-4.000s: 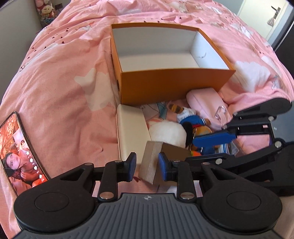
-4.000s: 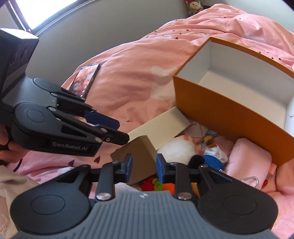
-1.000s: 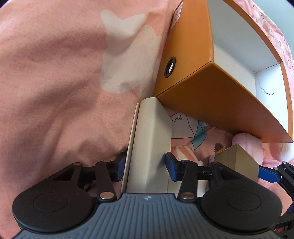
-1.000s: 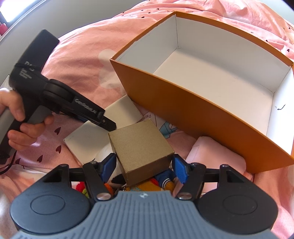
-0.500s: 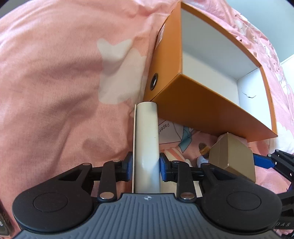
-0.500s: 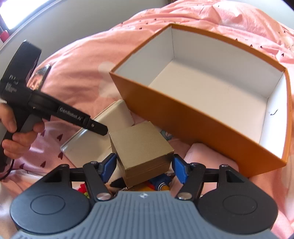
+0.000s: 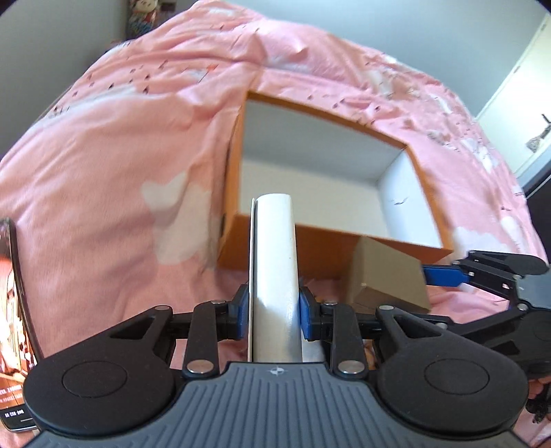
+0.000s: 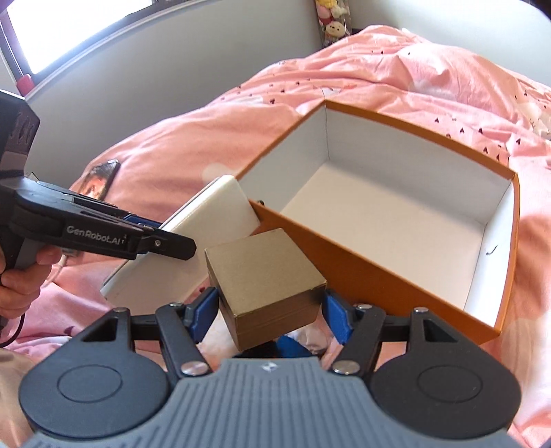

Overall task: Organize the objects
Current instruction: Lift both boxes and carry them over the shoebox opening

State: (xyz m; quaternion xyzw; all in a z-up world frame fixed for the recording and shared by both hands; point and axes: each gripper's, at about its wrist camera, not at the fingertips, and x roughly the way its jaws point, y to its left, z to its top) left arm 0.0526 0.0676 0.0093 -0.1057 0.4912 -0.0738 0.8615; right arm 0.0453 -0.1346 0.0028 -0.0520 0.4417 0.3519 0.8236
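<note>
1. Compared with half a second earlier, both boxes are riding higher: the white flat box (image 7: 273, 262) is now reaching up over the near wall of the orange box (image 7: 396, 248), and the brown cardboard box (image 8: 263, 275) is sitting closer to that wall's rim.
2. The left gripper (image 7: 273, 310) is pinching the white flat box on edge, its blue pads pressing against both broad faces, with the box's far end standing in front of the orange box's white interior.
3. In the right wrist view, the white flat box (image 8: 193, 241) is tilting with its upper corner touching or just beside the near left corner of the orange box (image 8: 378, 275); which one cannot be told.
4. The right gripper (image 8: 268, 310) is pinching the brown cardboard box, its jaws spread wide and closed against the box's two sides.
5. The brown cardboard box (image 7: 385, 275) is hanging just in front of the orange box's near wall, outside it, beside the white flat box.
6. The orange box is lying open on the pink bed cover (image 7: 120, 155), and nothing is showing in the visible part of its white interior.
7. A phone (image 7: 13, 310) with a lit screen is lying on the bed cover, well to the left.
8. Plush toys (image 8: 332, 24) are standing by the grey wall at the far end of the bed.
</note>
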